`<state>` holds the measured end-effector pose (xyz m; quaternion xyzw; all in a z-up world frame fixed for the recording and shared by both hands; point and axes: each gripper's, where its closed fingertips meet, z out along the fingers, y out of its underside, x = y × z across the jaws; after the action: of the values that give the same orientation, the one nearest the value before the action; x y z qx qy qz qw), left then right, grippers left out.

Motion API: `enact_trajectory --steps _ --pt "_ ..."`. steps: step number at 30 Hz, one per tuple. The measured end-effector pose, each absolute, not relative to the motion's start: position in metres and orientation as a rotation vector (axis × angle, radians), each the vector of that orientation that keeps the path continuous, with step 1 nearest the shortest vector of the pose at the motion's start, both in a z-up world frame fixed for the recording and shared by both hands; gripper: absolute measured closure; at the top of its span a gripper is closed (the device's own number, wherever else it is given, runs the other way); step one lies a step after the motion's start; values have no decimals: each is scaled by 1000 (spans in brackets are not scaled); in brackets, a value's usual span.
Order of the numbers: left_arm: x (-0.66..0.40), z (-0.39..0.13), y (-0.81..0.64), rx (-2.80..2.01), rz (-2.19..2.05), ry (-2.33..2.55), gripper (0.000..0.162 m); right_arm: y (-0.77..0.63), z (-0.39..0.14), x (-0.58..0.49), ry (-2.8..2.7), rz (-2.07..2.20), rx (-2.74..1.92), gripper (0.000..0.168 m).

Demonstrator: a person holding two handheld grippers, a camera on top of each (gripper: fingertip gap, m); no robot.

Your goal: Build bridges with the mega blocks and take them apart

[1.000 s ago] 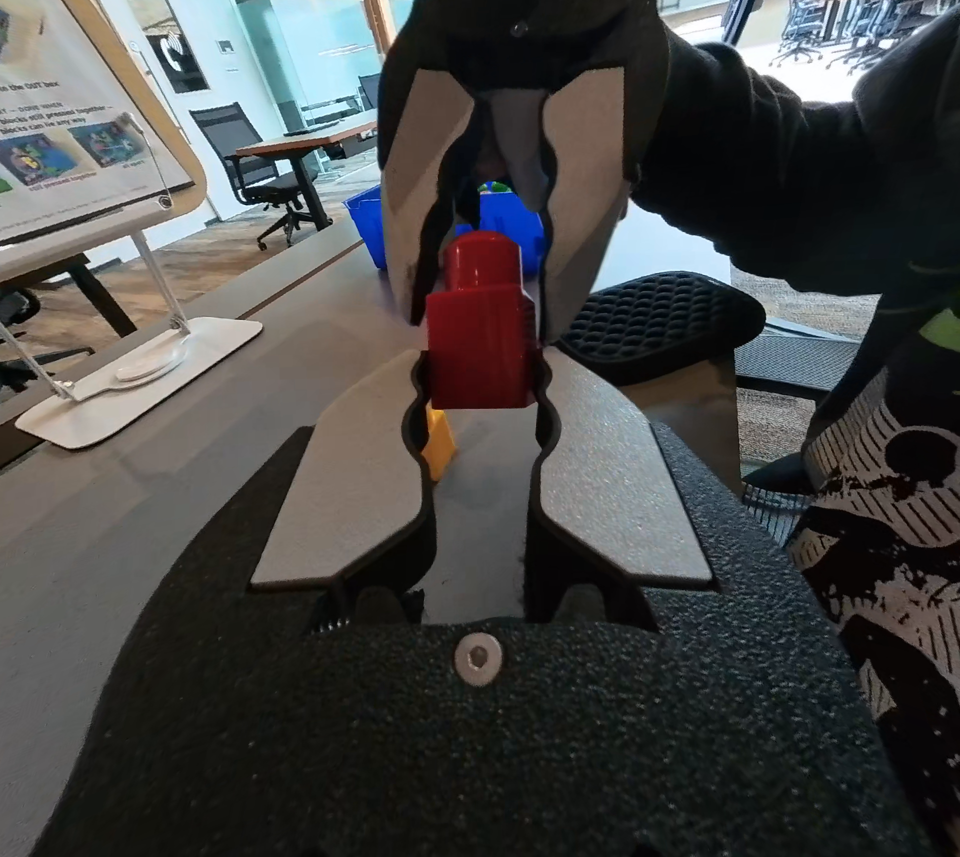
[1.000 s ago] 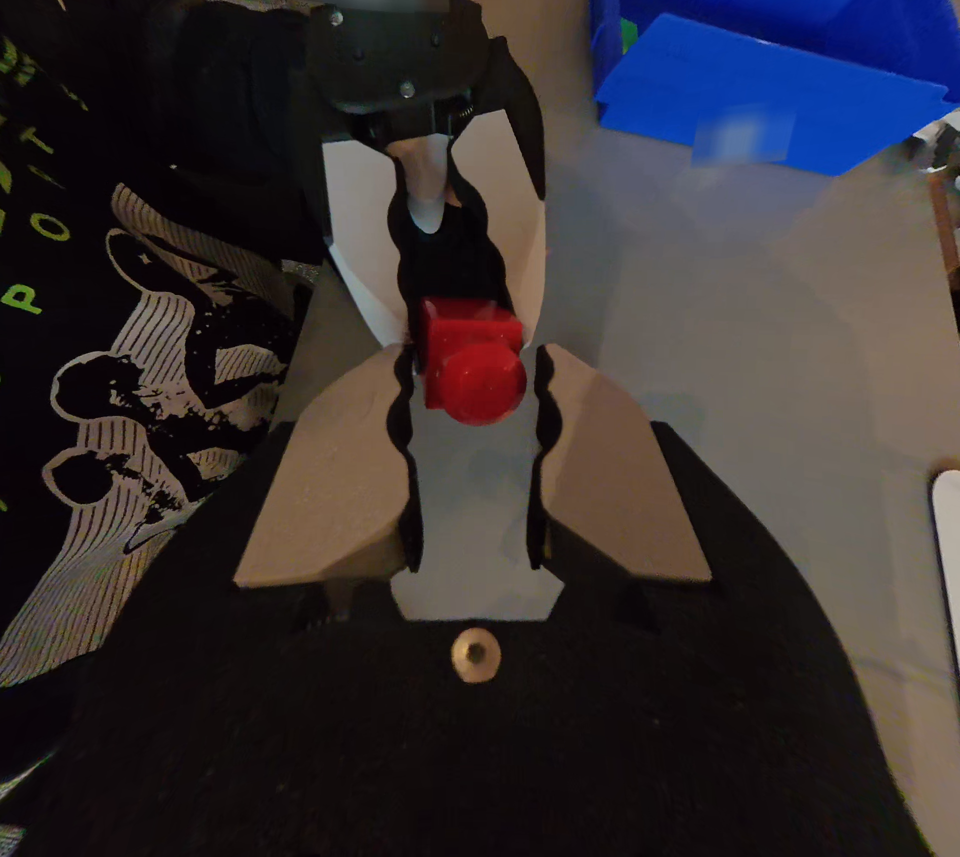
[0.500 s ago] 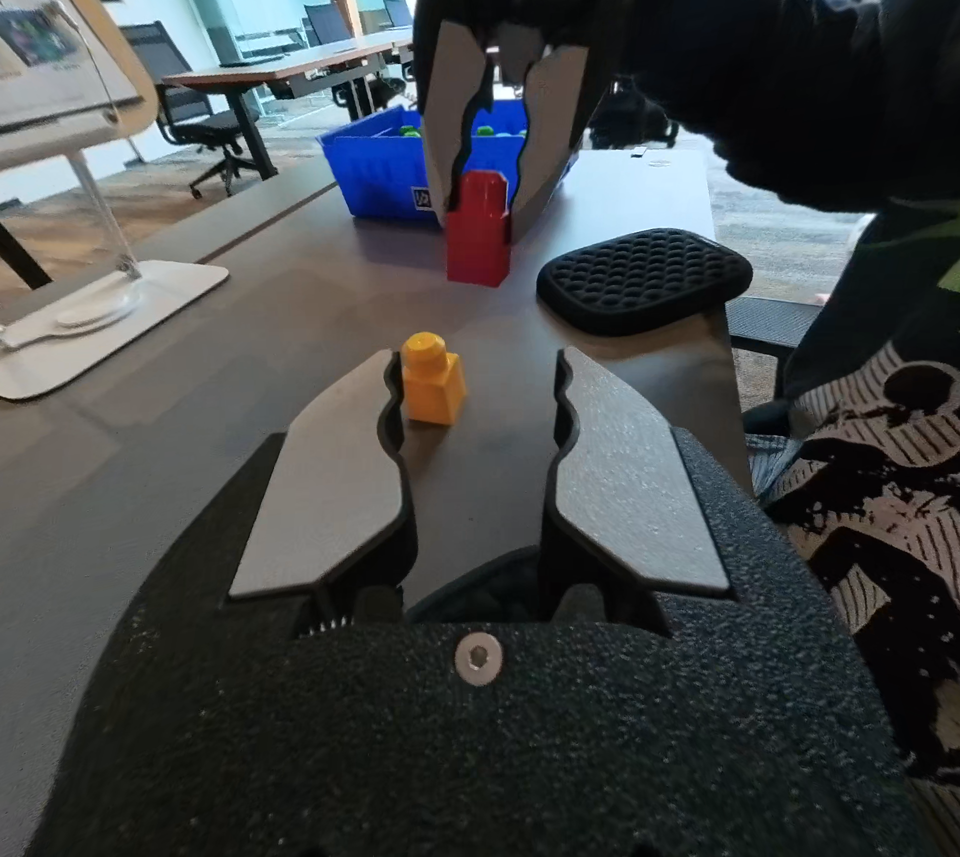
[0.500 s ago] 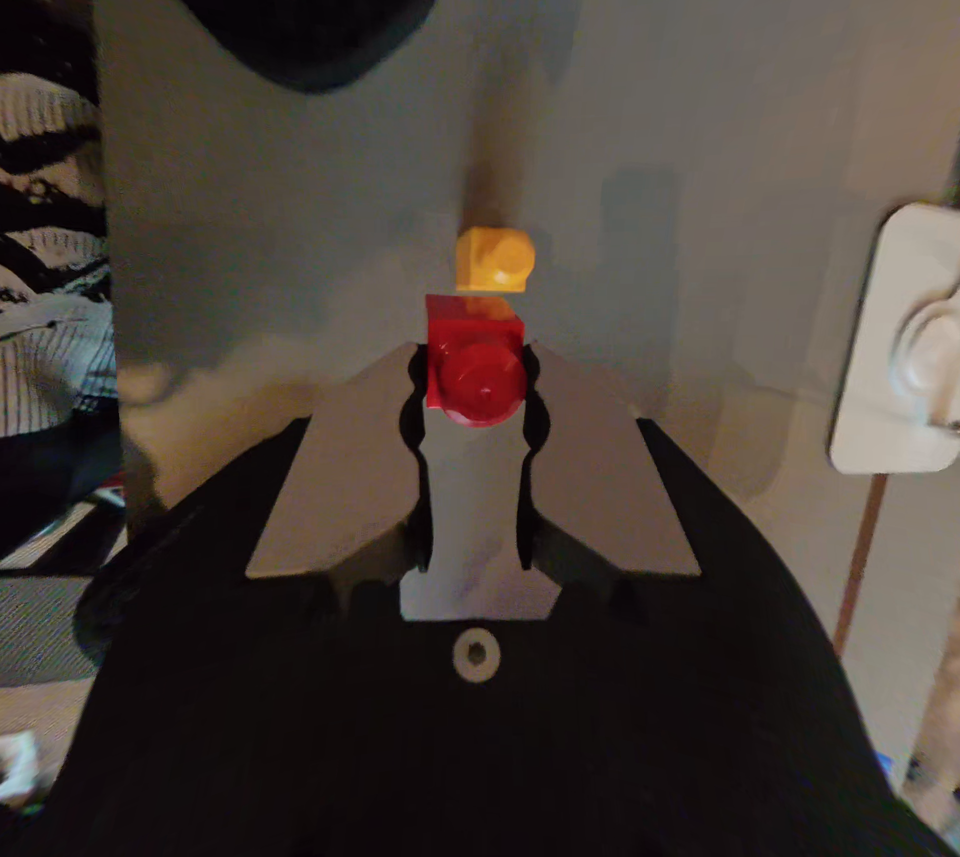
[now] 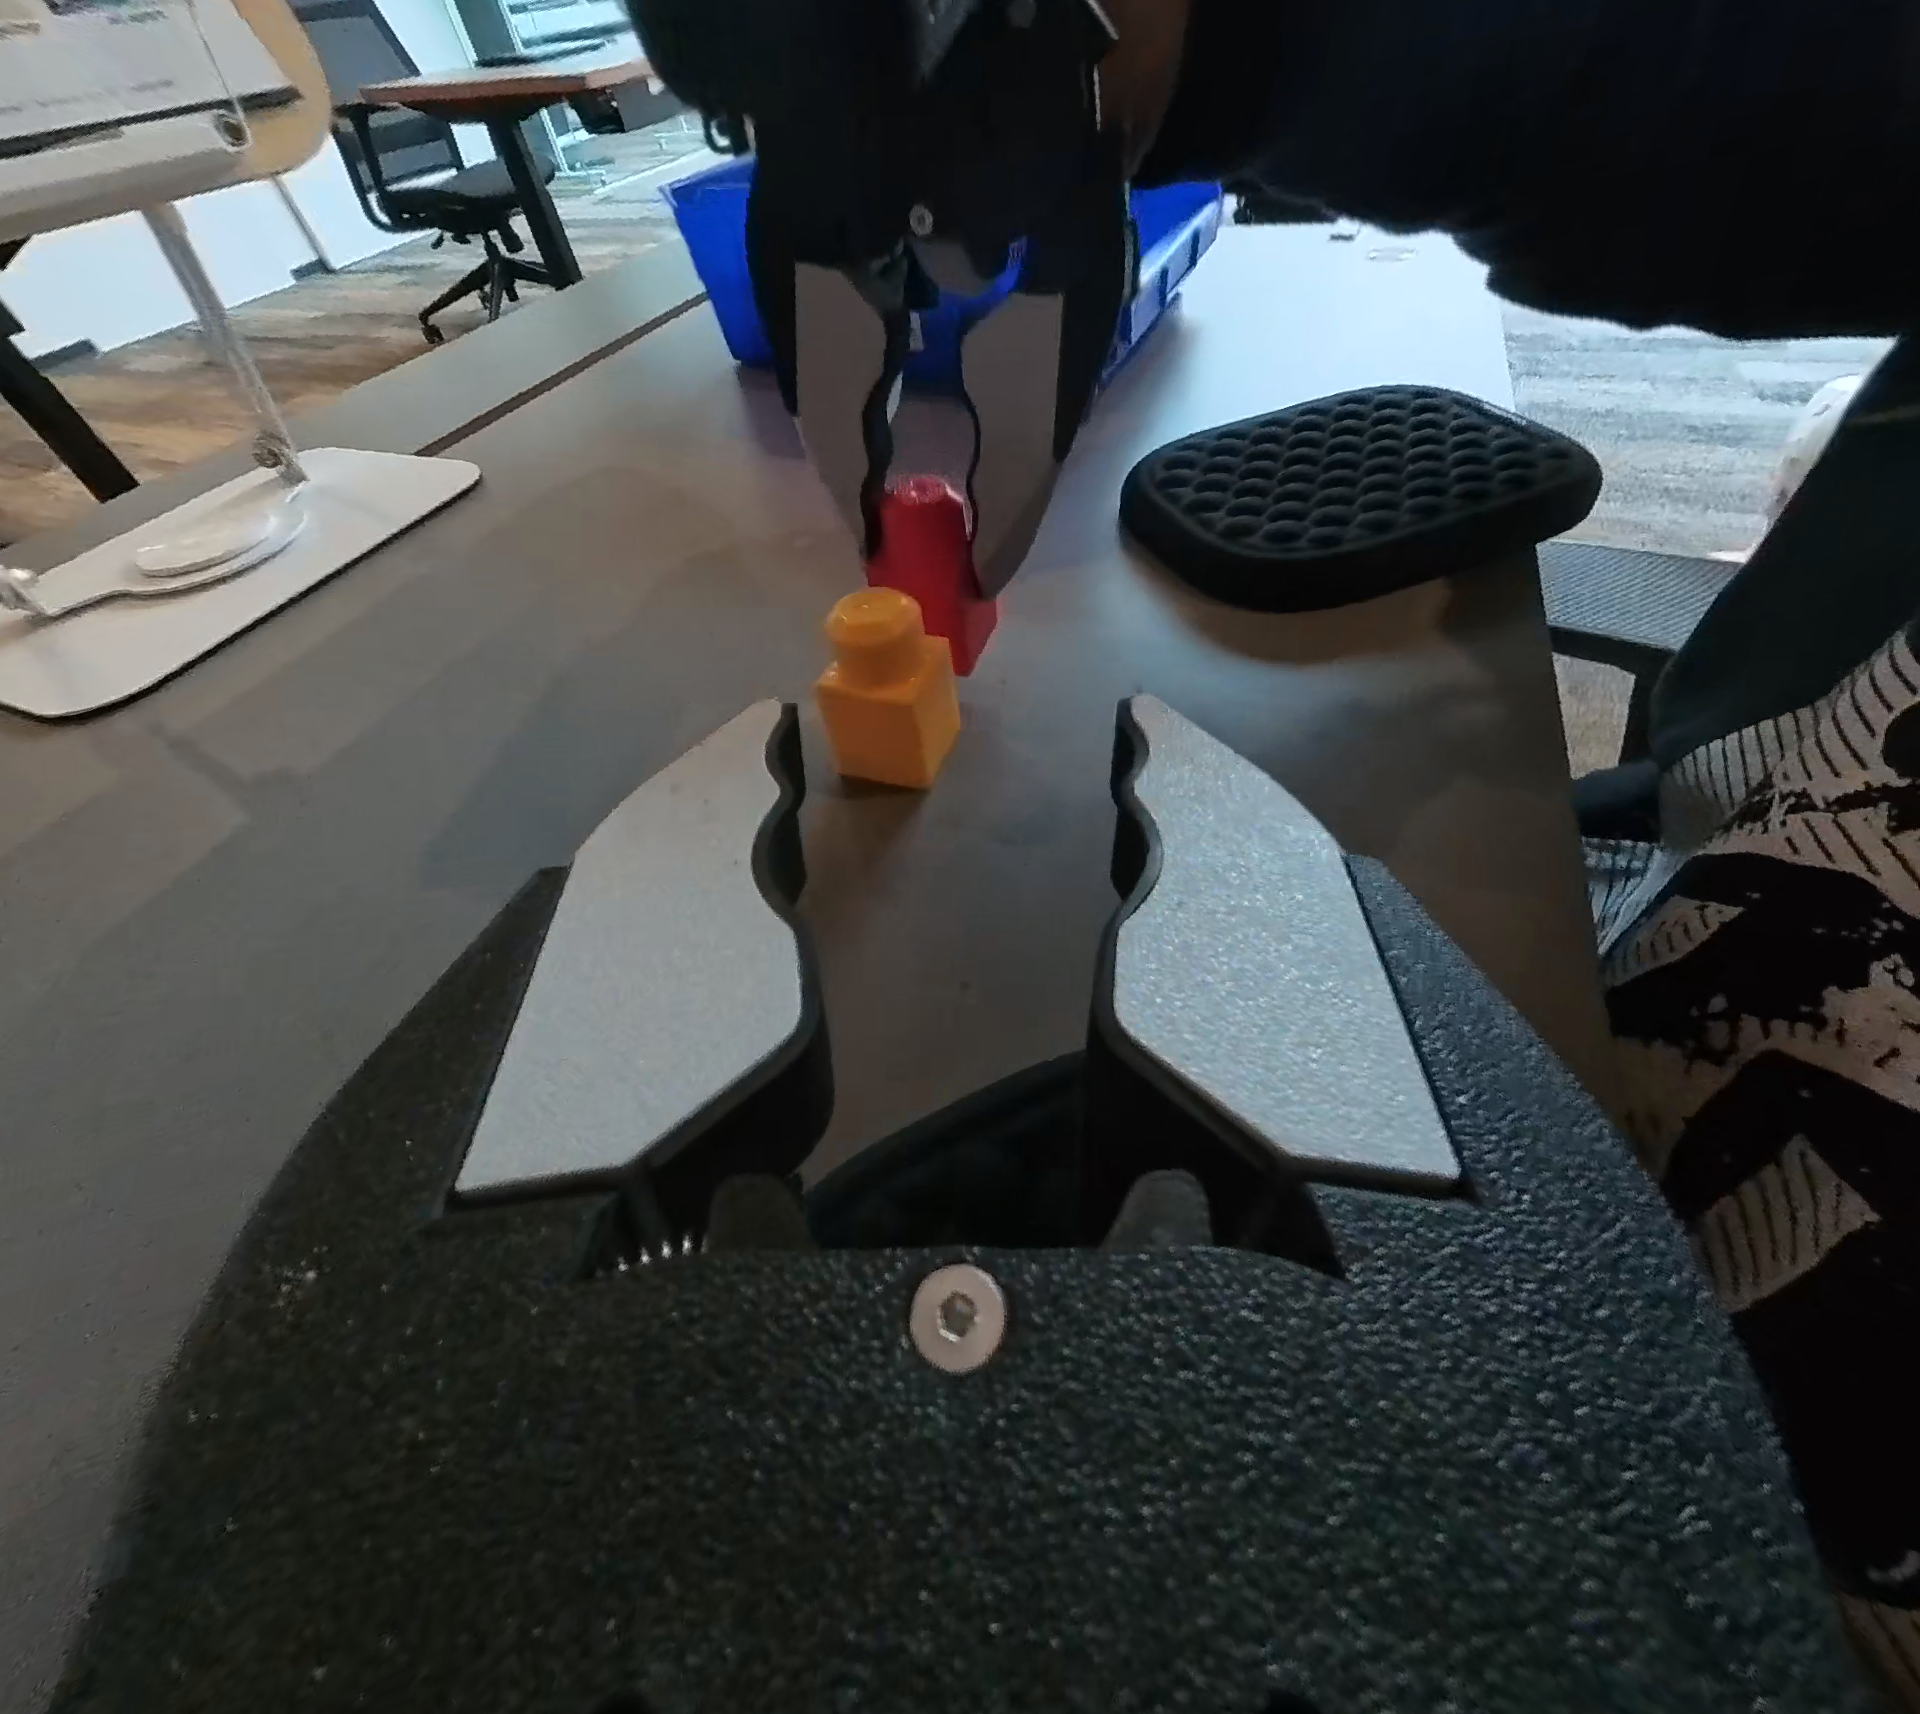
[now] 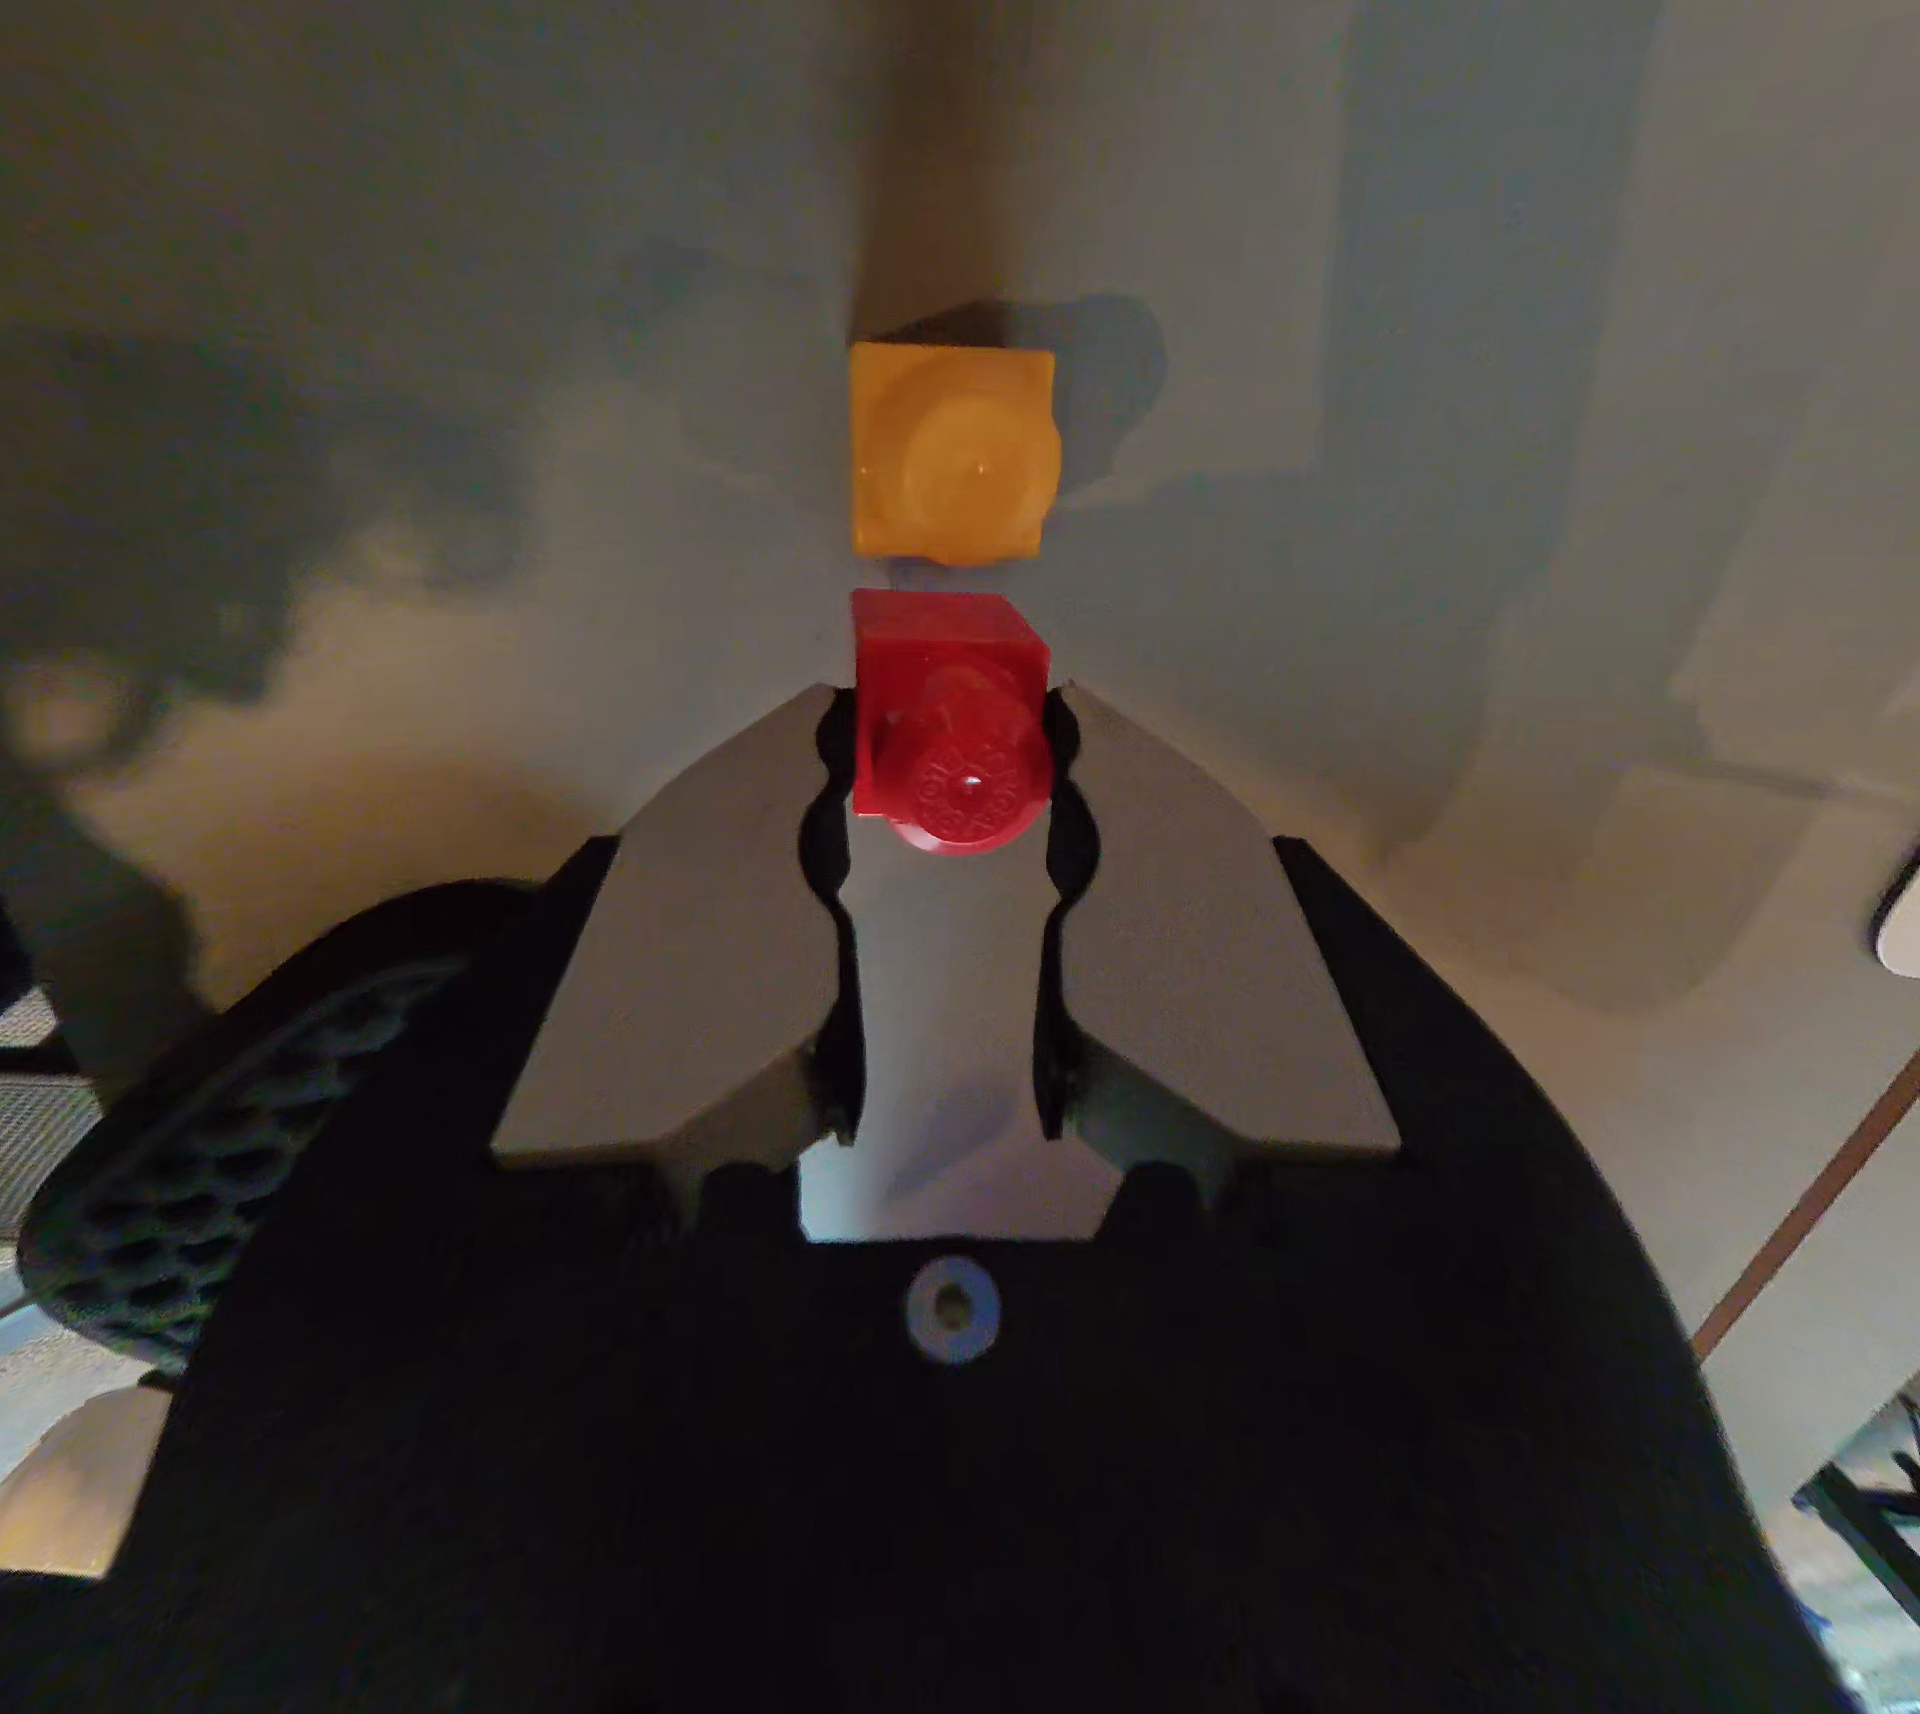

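Note:
A red single-stud block [image 6: 945, 719] sits between the fingertips of my right gripper [image 6: 945, 729], which is shut on it and points straight down at the grey table [image 6: 416, 210]. The block is at or just above the table; contact is unclear. It also shows in the left wrist view [image 5: 928, 568], with the right gripper [image 5: 925, 563] around it. An orange single-stud block [image 5: 888, 708] stands upright on the table right next to the red one; it also shows in the right wrist view [image 6: 951, 454]. My left gripper [image 5: 951, 729] is open and empty, just short of the orange block.
A blue bin [image 5: 1153, 251] stands farther back on the table. A black honeycomb chair armrest [image 5: 1351, 490] is at the table's right edge. A white stand base [image 5: 208, 563] holding a sign is at the left. A person's dark sleeve [image 5: 1507, 54] reaches over. The left gripper's tips are roughly 12 cm from the right gripper's.
My left gripper let go of the red block, opened and drew back. My right gripper carried the red block down beside the orange block.

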<state>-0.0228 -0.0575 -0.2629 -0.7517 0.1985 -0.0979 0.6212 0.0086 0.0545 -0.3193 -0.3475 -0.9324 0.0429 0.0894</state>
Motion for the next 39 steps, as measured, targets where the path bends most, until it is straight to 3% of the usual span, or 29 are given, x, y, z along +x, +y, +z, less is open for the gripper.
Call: enact_trajectory --steps 39 --pt "-29 -259 -59 -1694 -241 399 107 47 -333 -1 -2785 187 -1037 134"
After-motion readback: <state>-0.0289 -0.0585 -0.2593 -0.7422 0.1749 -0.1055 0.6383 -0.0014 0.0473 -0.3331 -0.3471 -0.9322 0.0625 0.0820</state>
